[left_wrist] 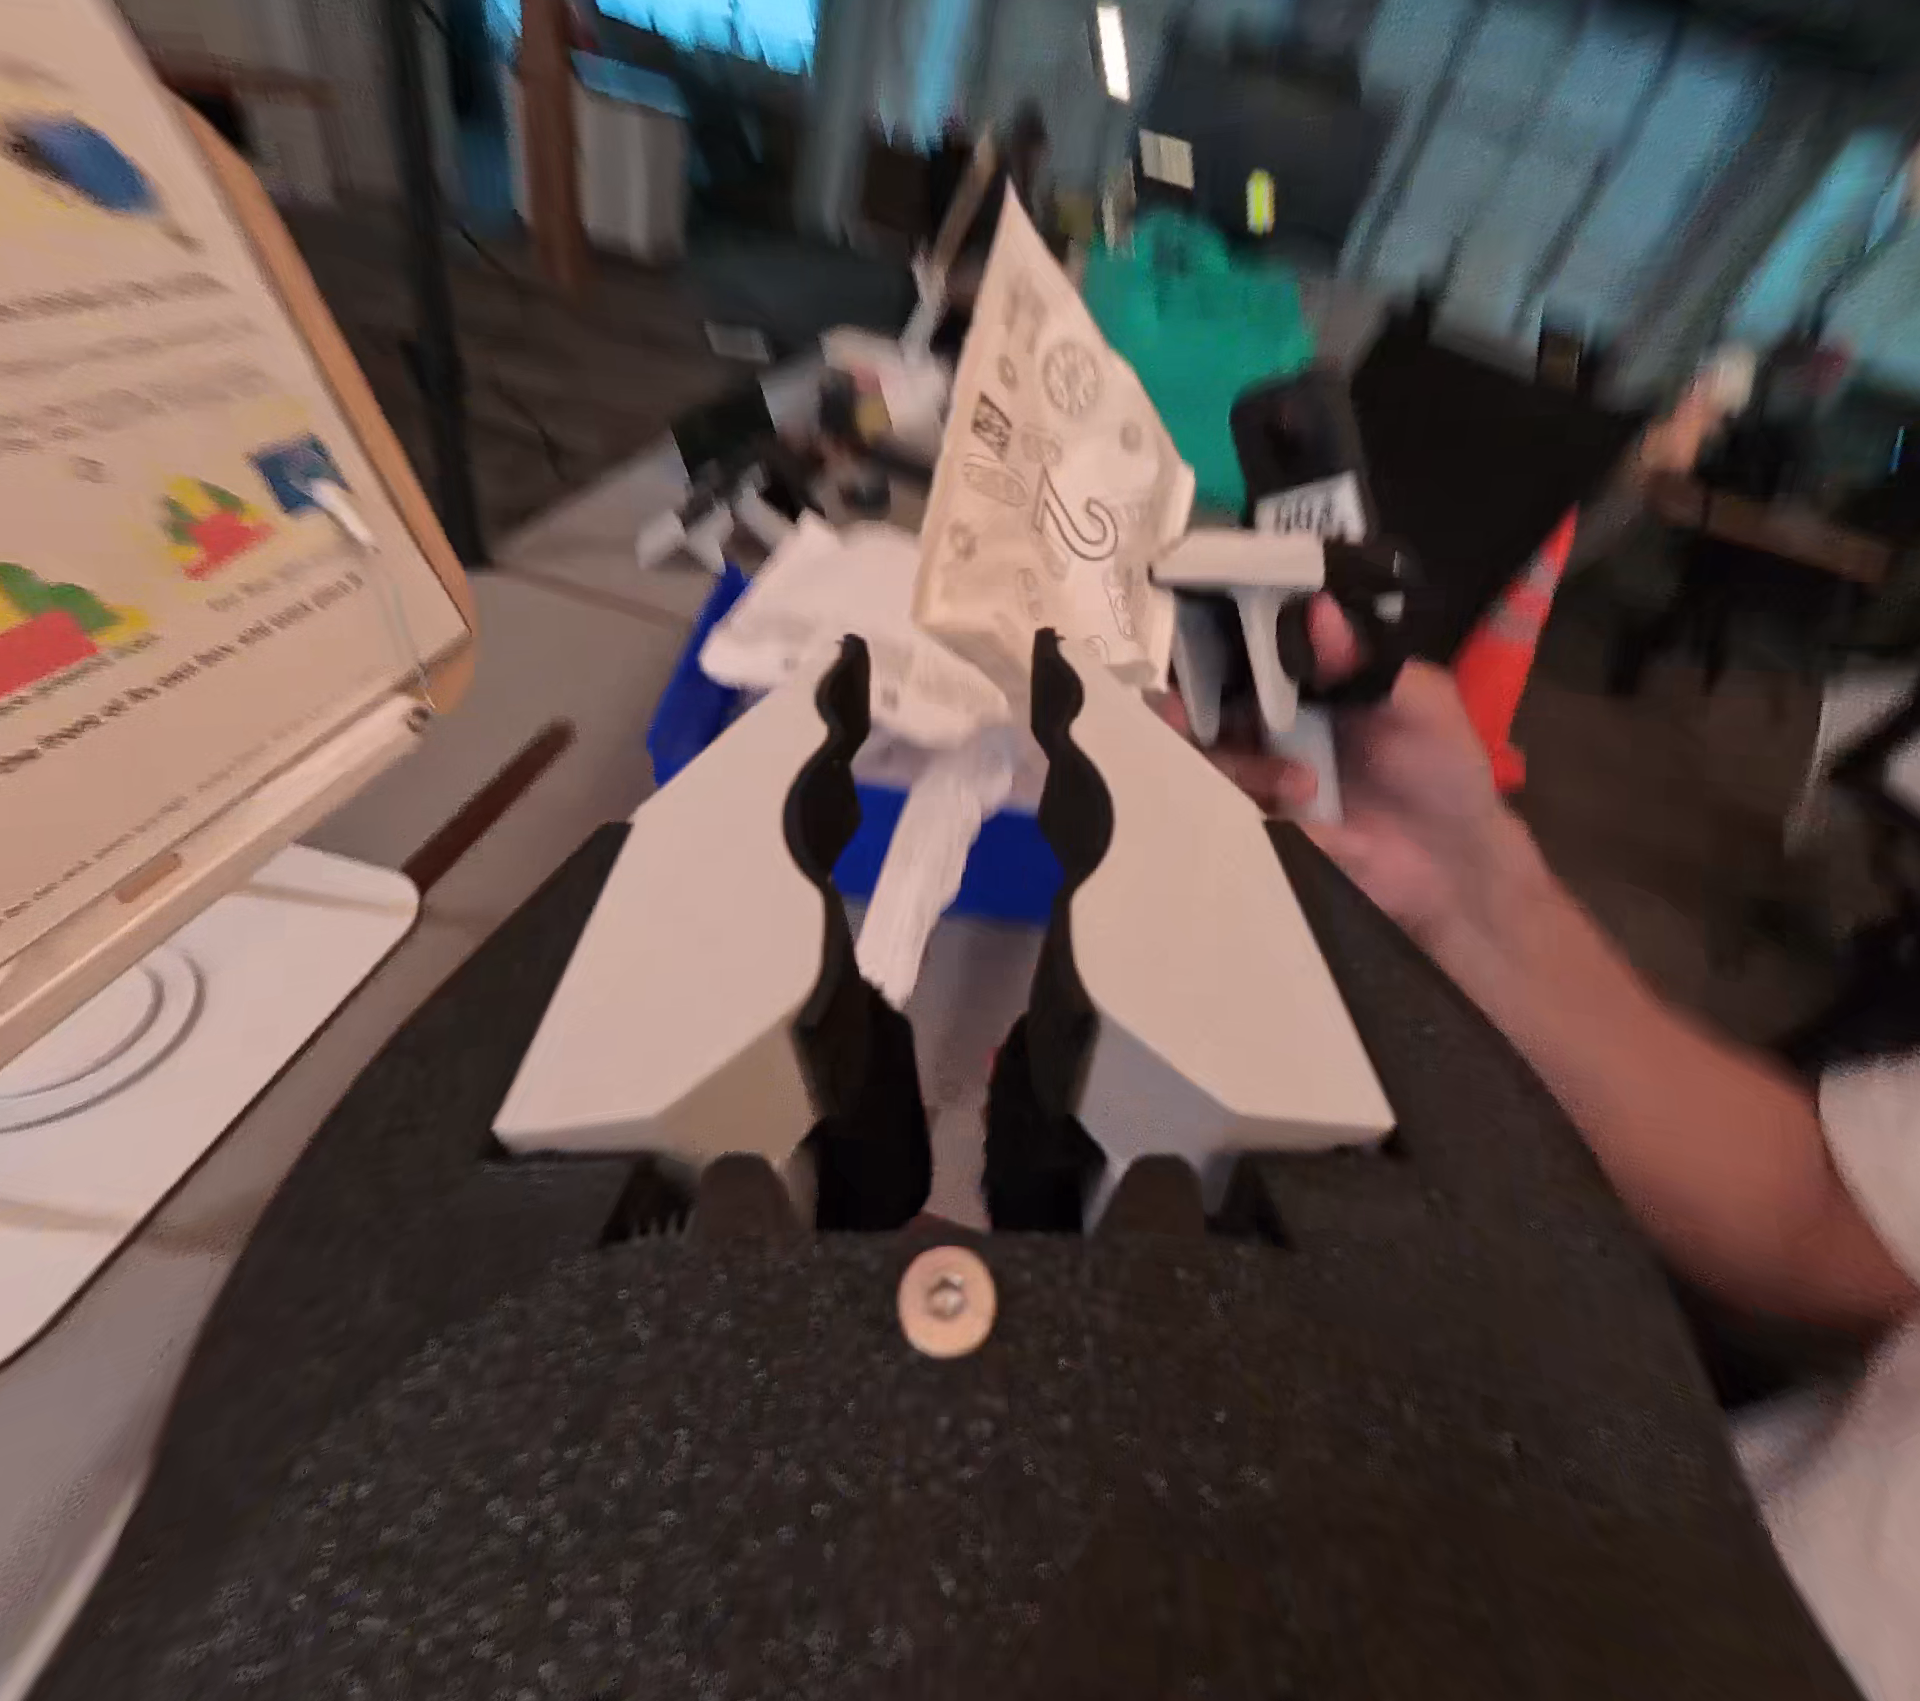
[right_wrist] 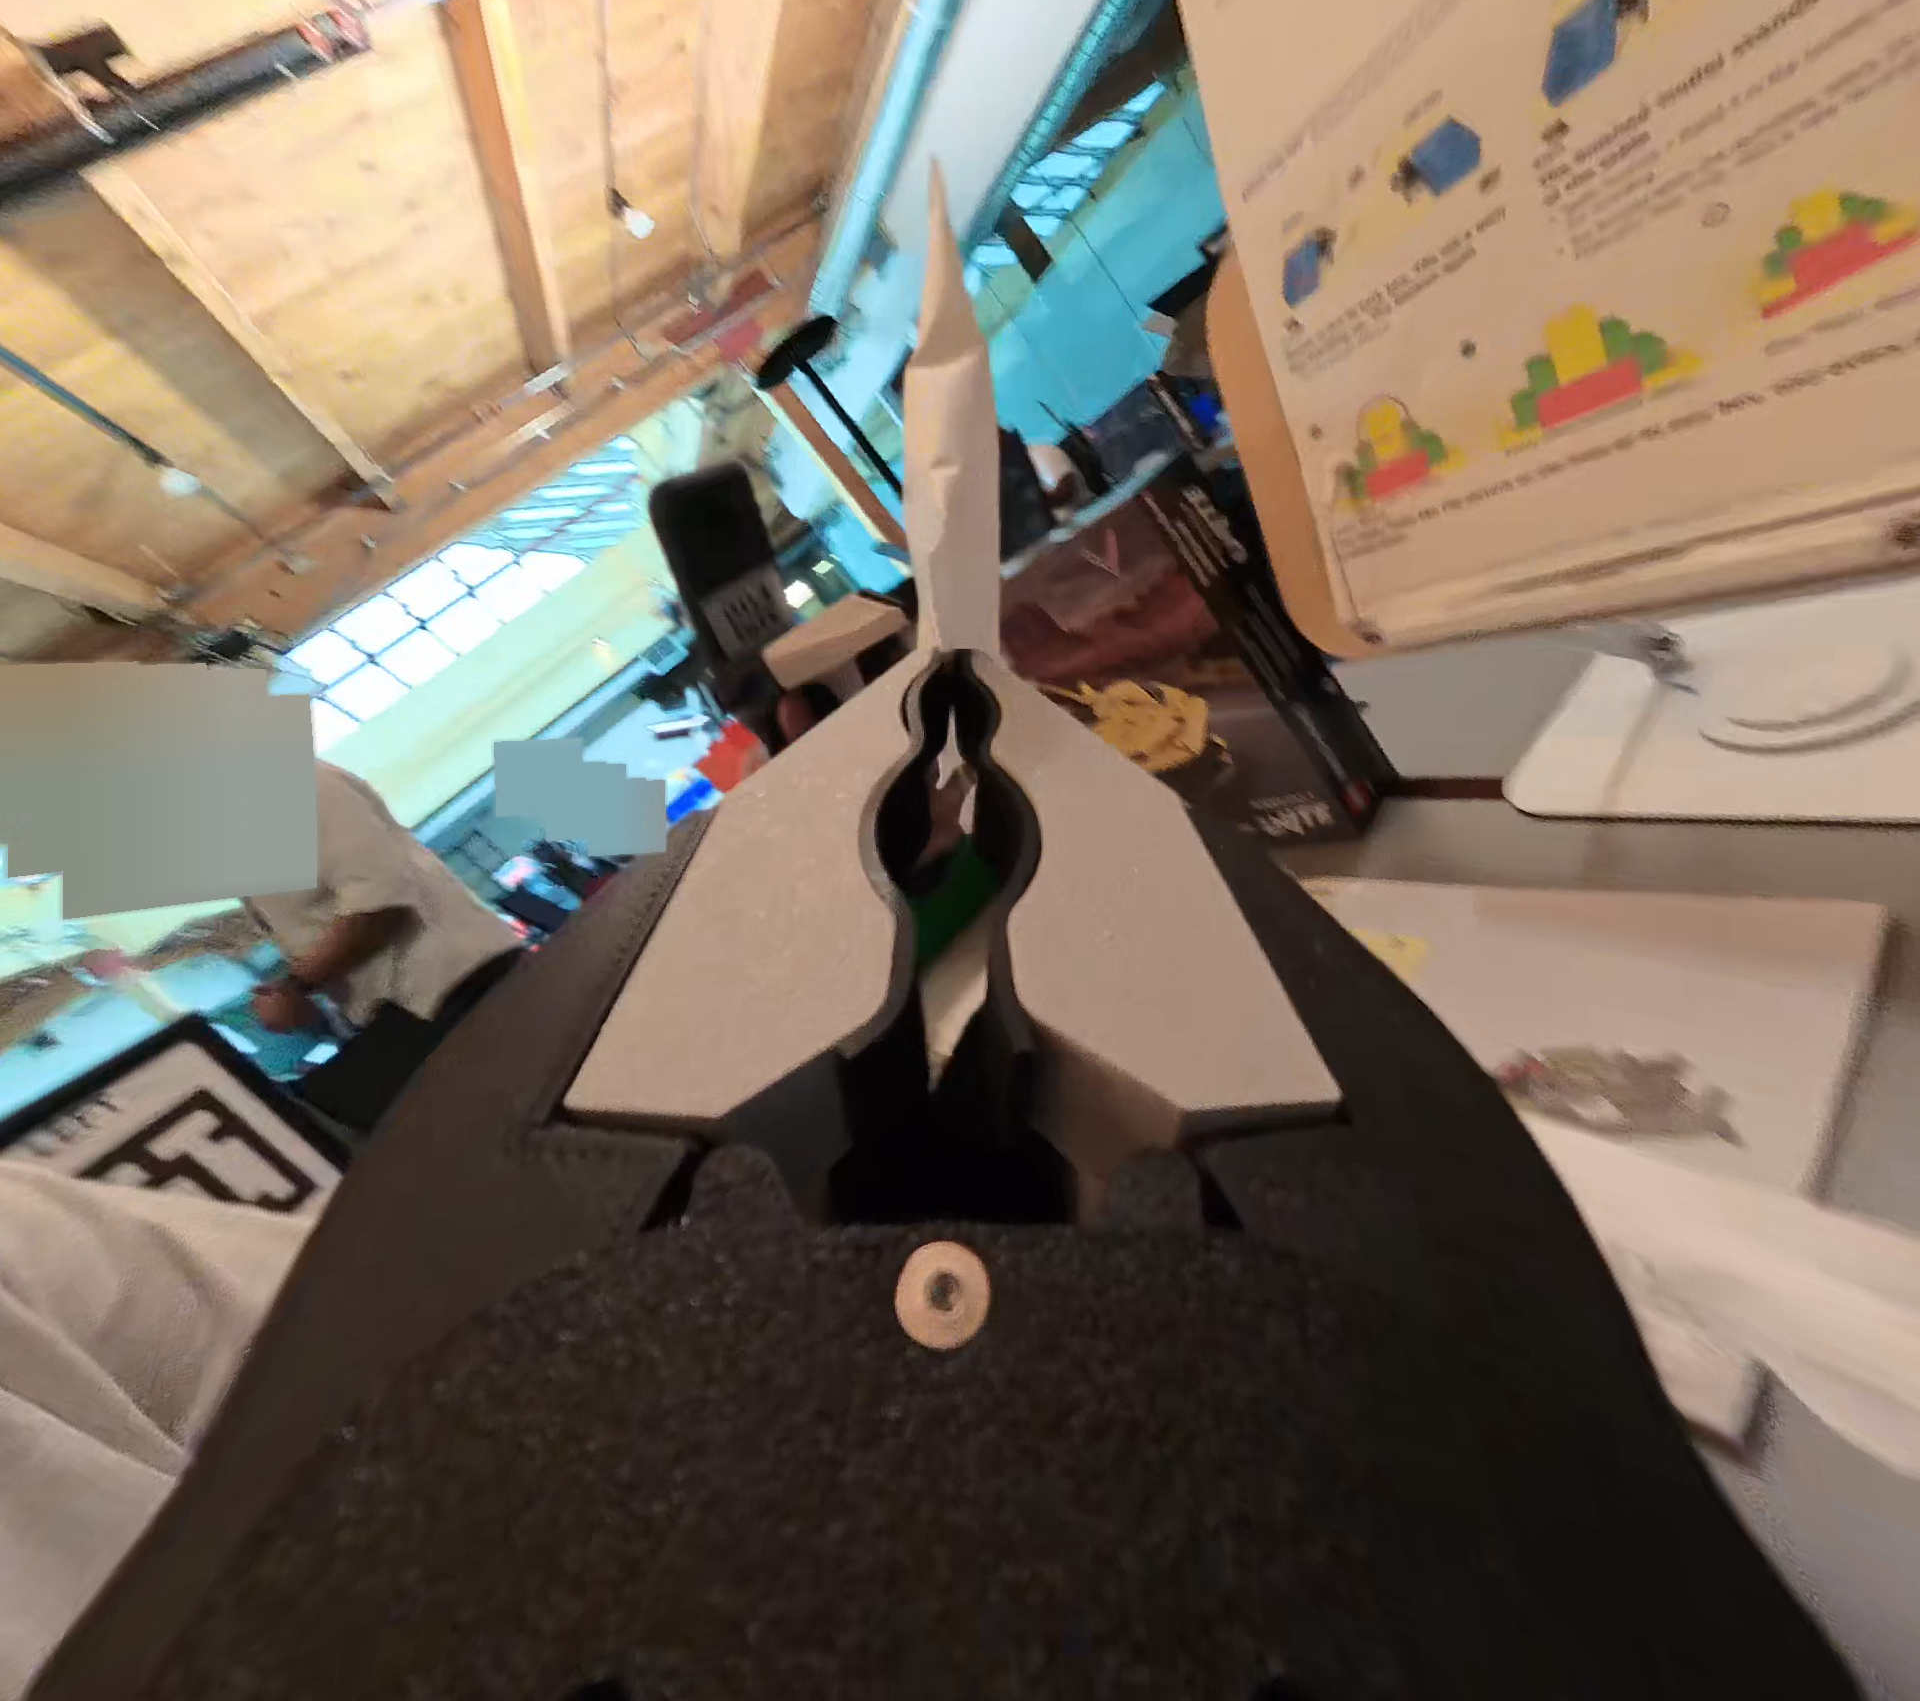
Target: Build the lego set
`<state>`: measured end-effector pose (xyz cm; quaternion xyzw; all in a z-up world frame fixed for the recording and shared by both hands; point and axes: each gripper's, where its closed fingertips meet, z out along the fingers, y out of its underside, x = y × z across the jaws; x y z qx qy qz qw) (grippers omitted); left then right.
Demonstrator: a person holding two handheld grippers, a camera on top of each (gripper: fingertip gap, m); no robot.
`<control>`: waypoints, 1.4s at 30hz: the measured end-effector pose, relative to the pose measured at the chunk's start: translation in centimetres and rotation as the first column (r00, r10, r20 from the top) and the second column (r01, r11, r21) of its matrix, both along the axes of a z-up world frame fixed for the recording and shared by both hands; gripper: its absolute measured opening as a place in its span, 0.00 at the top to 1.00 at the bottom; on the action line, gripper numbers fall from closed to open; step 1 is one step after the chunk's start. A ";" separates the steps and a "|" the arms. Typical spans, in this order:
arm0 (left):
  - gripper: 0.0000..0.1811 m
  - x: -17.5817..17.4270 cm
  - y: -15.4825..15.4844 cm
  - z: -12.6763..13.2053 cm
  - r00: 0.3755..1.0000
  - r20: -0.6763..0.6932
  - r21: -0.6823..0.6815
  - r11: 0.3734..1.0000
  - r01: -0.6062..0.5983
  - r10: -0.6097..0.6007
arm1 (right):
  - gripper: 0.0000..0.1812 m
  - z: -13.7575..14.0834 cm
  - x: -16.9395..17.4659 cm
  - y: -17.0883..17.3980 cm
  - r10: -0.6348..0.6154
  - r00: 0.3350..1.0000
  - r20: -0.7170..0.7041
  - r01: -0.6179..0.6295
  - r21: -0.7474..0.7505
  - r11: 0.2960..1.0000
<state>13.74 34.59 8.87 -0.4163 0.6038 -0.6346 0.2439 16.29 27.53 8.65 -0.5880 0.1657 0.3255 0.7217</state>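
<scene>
- Left wrist view: blue bin (left_wrist: 935,841) at frame centre, beyond the fingertips. It's stuffed with crumpled white bags (left_wrist: 831,623); one white strip hangs over its near rim. Contents otherwise too blurred to tell.
- Same view: left gripper (left_wrist: 948,649) points level toward the bin, jaws spread with a clear gap, nothing between them. Tips sit in front of the white bags; contact can't be judged.
- Same view, right of centre: right gripper (left_wrist: 1195,602) comes in from the right, held by a hand (left_wrist: 1382,778) with the forearm running to the lower right edge. It pinches a printed paper lego bag (left_wrist: 1049,467) at the bag's lower right corner; the bag stands upright above the bin.
- Same view, left edge: instruction sheet (left_wrist: 156,446) on a tilted stand with coloured brick drawings, white base on the table below it.
- Right wrist view: camera tilted up toward the wooden ceiling. Right gripper (right_wrist: 961,664) has its jaws pressed together on the lego bag (right_wrist: 951,446), seen edge-on as a thin white sliver rising from the tips at frame centre; more paper and something green show in the gap behind the tips.
- Same view: left gripper (right_wrist: 831,643) is just left of the bag, partly hidden.
- Same view, upper right: instruction sheet (right_wrist: 1558,197); a dark box (right_wrist: 1247,716) stands below it.
</scene>
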 end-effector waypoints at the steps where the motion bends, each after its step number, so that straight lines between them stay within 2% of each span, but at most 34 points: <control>1: 0.83 -0.4 0.7 1.1 0.997 0.054 -0.084 0.996 -0.041 0.046 | 1.00 1.2 -0.1 0.4 0.021 0.999 -0.028 -0.020 0.037 0.999; 3: 0.80 -1.5 0.5 2.0 0.992 0.114 -0.159 0.987 -0.030 0.049 | 1.00 2.6 -0.2 1.1 0.046 0.997 -0.060 -0.042 0.071 0.997; 5: 0.78 -2.2 -0.7 1.4 0.994 0.106 -0.144 0.990 0.003 0.013 | 1.00 2.9 -0.2 1.6 0.060 0.994 -0.087 -0.050 0.105 0.993; 7: 0.78 -2.4 -1.7 0.7 0.995 0.096 -0.122 0.992 0.024 -0.012 | 1.00 2.4 0.2 1.9 0.050 0.992 -0.112 -0.036 0.119 0.992; 13: 0.87 -0.4 -1.8 -1.7 0.999 0.037 -0.137 0.990 -0.024 0.029 | 1.00 0.5 0.5 1.7 0.104 0.979 -0.173 -0.073 0.179 0.981; 14: 0.97 -0.5 -2.1 -1.7 0.999 0.046 -0.142 0.990 -0.002 0.009 | 1.00 0.2 0.6 1.6 0.105 0.979 -0.173 -0.072 0.183 0.980; 17: 0.98 0.0 -2.7 -2.5 0.999 0.040 -0.133 0.991 0.008 -0.003 | 1.00 -0.2 0.6 1.2 0.107 0.981 -0.162 -0.076 0.184 0.980; 19: 0.98 0.3 -2.7 -3.1 1.000 0.031 -0.126 0.992 0.006 -0.002 | 1.00 -0.6 1.0 1.2 0.066 0.988 -0.139 -0.043 0.167 0.985; 22: 0.99 0.2 -2.9 -3.1 0.999 0.011 -0.173 0.984 0.044 -0.043 | 1.00 -0.6 1.0 0.9 0.032 0.995 -0.097 -0.012 0.199 0.980; 24: 0.99 0.2 -2.8 -3.4 0.999 -0.011 -0.166 0.985 0.039 -0.041 | 0.93 -0.6 0.9 1.1 0.020 0.997 -0.069 -0.005 0.215 0.977; 27: 0.99 0.1 -3.3 -3.4 0.998 -0.009 -0.173 0.983 0.065 -0.067 | 0.98 -1.2 -0.2 1.7 0.109 0.991 -0.075 -0.093 0.183 0.979; 31: 0.99 0.0 -3.4 -3.6 0.998 -0.008 -0.144 0.987 0.065 -0.067 | 1.00 -1.6 -0.4 1.5 0.127 0.989 -0.075 -0.113 0.169 0.979; 36: 0.99 -1.4 -2.7 -3.5 0.992 -0.036 -0.126 0.985 0.116 -0.121 | 1.00 -1.9 -0.9 0.8 0.105 0.993 0.050 -0.108 0.054 0.993; 38: 0.99 -2.0 -2.5 -3.9 0.989 -0.057 -0.083 0.988 0.133 -0.138 | 1.00 -2.2 -1.5 0.9 0.105 0.989 0.104 -0.106 0.009 0.994; 42: 0.99 -2.6 -1.6 -4.5 0.991 -0.079 0.019 0.993 0.114 -0.112 | 1.00 -2.9 -2.1 1.2 0.132 0.983 0.125 -0.126 -0.058 0.990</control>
